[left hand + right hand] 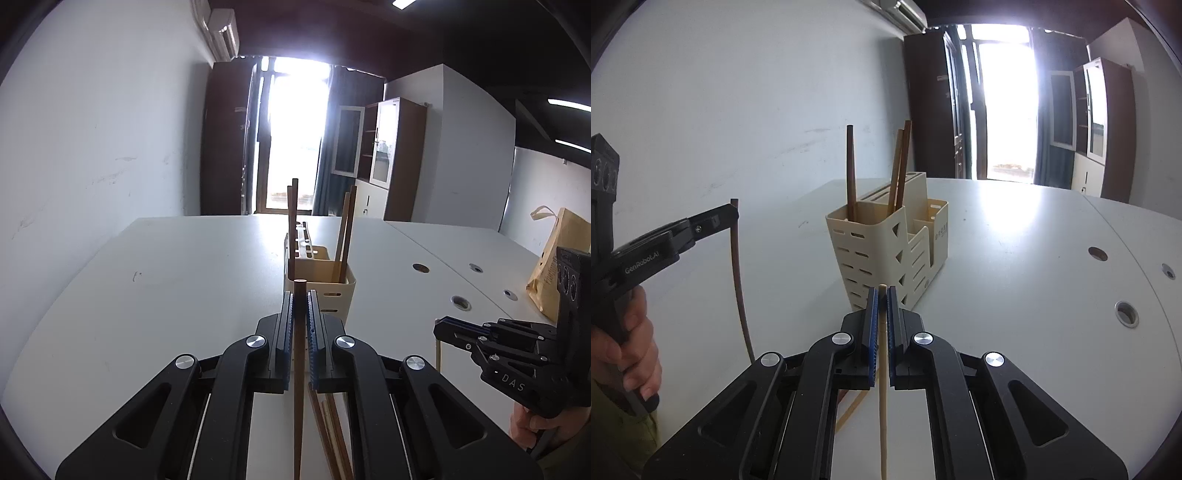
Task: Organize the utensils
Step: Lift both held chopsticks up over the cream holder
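Observation:
A cream utensil holder (325, 291) (886, 243) stands on the white table with several chopsticks (899, 166) upright in its tall compartment. My left gripper (300, 295) is shut on a dark brown chopstick (298, 369), just in front of the holder; it also shows in the right wrist view (727, 214) with that chopstick (738, 280) hanging down. My right gripper (882, 291) is shut on a pale chopstick (883, 406), close to the holder's near corner; it shows at the right of the left wrist view (441, 330). More chopsticks (332, 432) lie on the table under my left gripper.
The white table (184, 277) has round cable holes (461, 302) (1126, 314) on its right side. A brown paper bag (554, 258) stands at the right edge. A white wall runs along the table's left side.

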Tool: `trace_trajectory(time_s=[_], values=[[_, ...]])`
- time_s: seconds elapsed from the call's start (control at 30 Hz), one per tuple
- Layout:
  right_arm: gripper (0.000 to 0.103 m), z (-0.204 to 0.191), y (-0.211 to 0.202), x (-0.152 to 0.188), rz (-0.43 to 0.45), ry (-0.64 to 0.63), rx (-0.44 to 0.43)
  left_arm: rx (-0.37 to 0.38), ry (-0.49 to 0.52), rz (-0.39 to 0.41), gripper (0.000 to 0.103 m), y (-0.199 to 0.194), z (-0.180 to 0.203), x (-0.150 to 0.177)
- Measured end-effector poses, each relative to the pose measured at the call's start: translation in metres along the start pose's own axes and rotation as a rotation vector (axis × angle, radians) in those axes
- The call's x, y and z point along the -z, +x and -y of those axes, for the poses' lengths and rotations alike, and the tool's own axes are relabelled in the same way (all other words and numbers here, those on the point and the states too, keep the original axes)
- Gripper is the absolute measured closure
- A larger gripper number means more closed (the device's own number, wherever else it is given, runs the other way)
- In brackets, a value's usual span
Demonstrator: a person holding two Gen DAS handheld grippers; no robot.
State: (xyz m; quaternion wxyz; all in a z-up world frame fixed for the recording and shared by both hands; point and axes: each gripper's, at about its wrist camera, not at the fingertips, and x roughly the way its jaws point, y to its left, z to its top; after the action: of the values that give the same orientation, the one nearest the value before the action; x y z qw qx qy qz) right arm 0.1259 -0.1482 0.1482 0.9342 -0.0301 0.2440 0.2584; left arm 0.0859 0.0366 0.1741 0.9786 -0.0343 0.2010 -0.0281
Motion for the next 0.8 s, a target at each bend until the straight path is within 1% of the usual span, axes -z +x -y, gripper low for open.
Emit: trace_trajectory(time_s=[0.2, 0.4, 0.53, 0.63, 0.7, 0.8], values=[[0.098, -0.006, -0.005, -0.011, 0.036, -0.016, -0.004, 0.0, 0.021, 0.024, 0.096, -0.004, 0.007, -0.012], [0.098, -0.012, -0.015, -0.037, 0.101, -0.039, -0.006, 0.003, 0.03, 0.077, 0.096, -0.01, 0.01, -0.04], [0.098, -0.015, -0.02, -0.056, 0.155, -0.042, -0.013, 0.008, 0.041, 0.131, 0.096, -0.015, 0.013, -0.059], [0.098, -0.013, -0.02, -0.066, 0.192, -0.035, -0.022, 0.004, 0.049, 0.145, 0.096, -0.015, 0.012, -0.068], [0.098, -0.013, -0.017, -0.069, 0.188, -0.045, -0.012, 0.007, 0.046, 0.169, 0.096, -0.017, 0.011, -0.073], [0.098, -0.014, -0.017, -0.073, 0.212, -0.049, -0.015, 0.021, 0.041, 0.197, 0.096, -0.017, 0.01, -0.08]])
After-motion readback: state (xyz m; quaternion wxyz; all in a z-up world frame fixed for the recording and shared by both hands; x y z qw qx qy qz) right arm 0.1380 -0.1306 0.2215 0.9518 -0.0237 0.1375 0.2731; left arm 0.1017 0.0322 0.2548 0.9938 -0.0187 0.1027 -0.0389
